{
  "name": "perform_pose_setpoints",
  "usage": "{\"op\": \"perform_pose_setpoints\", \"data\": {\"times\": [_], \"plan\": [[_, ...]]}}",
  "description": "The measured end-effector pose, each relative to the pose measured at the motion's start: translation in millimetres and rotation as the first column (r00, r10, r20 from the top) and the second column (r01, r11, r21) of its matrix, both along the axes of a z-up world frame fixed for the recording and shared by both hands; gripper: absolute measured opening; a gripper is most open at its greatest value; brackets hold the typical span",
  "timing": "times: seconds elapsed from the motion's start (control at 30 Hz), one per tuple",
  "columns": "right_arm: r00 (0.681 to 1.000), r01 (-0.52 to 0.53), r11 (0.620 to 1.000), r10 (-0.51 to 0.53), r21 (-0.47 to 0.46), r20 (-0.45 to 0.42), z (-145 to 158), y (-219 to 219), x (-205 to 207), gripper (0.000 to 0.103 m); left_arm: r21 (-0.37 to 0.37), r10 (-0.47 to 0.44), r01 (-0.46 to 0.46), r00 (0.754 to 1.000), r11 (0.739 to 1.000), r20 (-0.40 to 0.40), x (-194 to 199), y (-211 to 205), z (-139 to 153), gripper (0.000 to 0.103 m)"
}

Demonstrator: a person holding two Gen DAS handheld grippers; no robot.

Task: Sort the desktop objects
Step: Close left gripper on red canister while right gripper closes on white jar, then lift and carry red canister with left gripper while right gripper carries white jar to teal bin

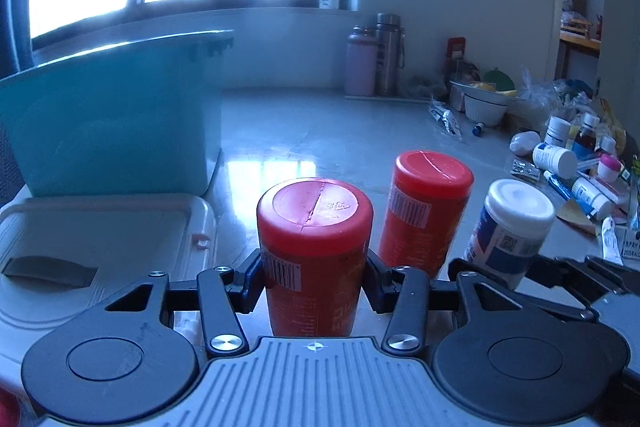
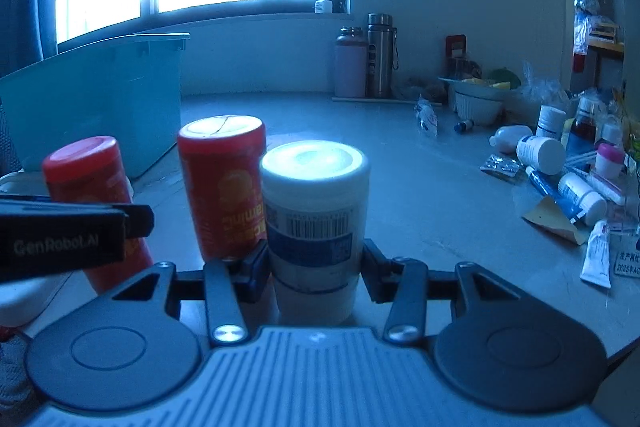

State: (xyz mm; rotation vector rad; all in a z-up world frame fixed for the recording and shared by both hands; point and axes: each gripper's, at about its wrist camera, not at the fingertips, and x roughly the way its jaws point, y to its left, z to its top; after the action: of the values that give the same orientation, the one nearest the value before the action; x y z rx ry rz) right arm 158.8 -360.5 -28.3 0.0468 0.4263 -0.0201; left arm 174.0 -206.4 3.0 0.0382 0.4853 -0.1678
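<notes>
While both grippers stood low over the pale table, each had a container between its fingers. In the left wrist view, the left gripper was clamped on a red tube, standing upright, both pads pressed to its sides. A second red tube stood free at about one o'clock from it, just beside it, and the white-capped bottle stood farther out toward two o'clock, leaning in the lens.

In the right wrist view, the right gripper held that white-capped bottle, upright, its left pad touching the label; whether the right pad touched I could not tell. The free red tube stood at eleven o'clock, just beside the bottle.

A teal bin sat at ten o'clock, with a white lid before it. Scattered medicine bottles lay at two o'clock.
</notes>
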Motion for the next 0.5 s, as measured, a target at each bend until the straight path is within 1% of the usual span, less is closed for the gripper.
{"op": "perform_pose_setpoints", "data": {"times": [0.23, 0.3, 0.5], "plan": [[1.0, 0.01, 1.0, -0.01, -0.022, 0.002, 11.8, 9.9, -20.7, 0.047, -0.016, -0.012, 0.012, 1.0, 1.0, -0.002, -5.1, 4.5, 8.0, 0.05], [1.0, 0.013, 1.0, -0.013, -0.026, 0.004, 14.9, 14.1, -29.5, 0.047, -0.02, -0.011, 0.011, 1.0, 1.0, -0.003, -17.3, 7.3, 7.4, 0.05], [1.0, 0.024, 0.999, -0.023, -0.03, 0.009, 23.7, 33.1, -59.4, 0.047, -0.04, -0.009, 0.01, 1.0, 0.999, 0.005, -49.7, 31.1, 17.7, 0.05]]}}
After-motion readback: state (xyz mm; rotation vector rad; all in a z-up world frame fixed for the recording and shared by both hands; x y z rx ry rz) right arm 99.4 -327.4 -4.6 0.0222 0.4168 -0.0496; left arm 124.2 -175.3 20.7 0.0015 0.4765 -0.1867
